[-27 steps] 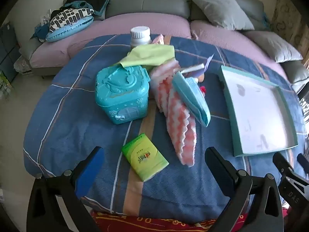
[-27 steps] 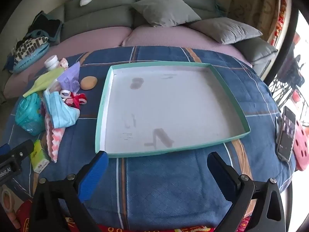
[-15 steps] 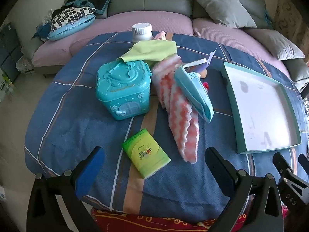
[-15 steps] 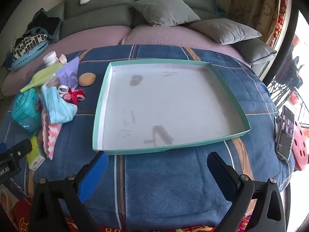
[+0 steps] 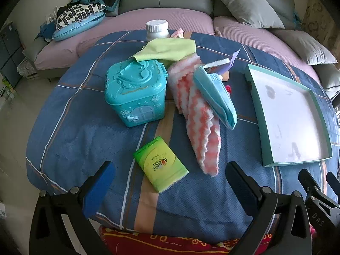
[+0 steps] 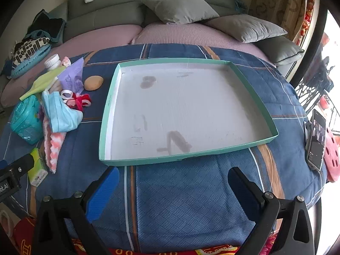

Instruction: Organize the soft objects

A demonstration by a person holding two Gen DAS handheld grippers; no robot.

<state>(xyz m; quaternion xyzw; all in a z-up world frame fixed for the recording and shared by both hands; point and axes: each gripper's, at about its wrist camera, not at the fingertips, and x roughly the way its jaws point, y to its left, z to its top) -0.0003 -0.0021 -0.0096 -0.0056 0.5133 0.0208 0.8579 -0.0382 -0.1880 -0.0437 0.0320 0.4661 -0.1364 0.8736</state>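
Observation:
A pile lies on the blue quilt: a pink-and-white wavy cloth [image 5: 197, 114], a blue face mask [image 5: 214, 95], a yellow-green cloth [image 5: 167, 50] and a green tissue pack [image 5: 160, 163]. The mask [image 6: 60, 112], the tissue pack [image 6: 38, 167] and the pink cloth [image 6: 52, 146] also show in the right wrist view. My left gripper [image 5: 170, 182] is open and empty, just short of the tissue pack. My right gripper [image 6: 173, 187] is open and empty in front of the teal-rimmed tray [image 6: 110, 104], whose white floor is bare. The tray [image 5: 255, 97] also shows in the left wrist view.
A teal plastic house-shaped box [image 5: 136, 91] and a white bottle [image 5: 156, 29] stand by the pile. A brown egg-shaped thing [image 6: 93, 82], red-and-white hair ties [image 6: 77, 99] and a purple packet [image 6: 72, 77] lie left of the tray. A phone [image 6: 316, 140] lies far right. A sofa with grey cushions [image 6: 180, 4] is behind.
Both grippers have pulled back and risen slightly; the objects sit a bit lower and farther in each view. Nothing on the quilt has moved. Both grippers stay open.

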